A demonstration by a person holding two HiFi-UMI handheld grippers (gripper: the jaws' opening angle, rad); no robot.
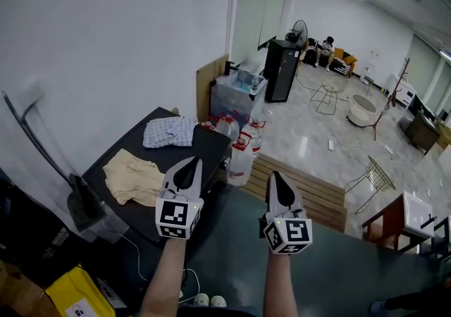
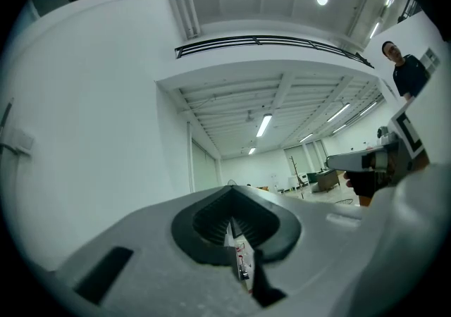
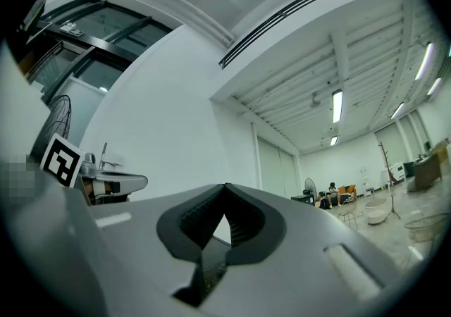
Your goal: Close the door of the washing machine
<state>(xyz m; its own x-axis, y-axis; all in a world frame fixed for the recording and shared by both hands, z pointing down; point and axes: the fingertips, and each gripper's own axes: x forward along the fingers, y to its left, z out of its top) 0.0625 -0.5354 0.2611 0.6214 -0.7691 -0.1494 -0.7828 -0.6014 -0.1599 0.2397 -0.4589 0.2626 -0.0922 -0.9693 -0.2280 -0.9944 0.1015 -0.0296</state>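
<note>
head view: high, steeply down | left gripper view: close along own jaws, tilted up at ceiling | right gripper view: likewise (standing fan shared with head view)

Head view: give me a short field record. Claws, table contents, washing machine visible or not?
left claw: shut, empty
right claw: shut, empty
claw position: side by side in the air in front of the person, touching nothing
table: black, against the white wall
on table: checked cloth, beige cloth
beside table: water jugs on the floor
washing machine: not seen in any view
</note>
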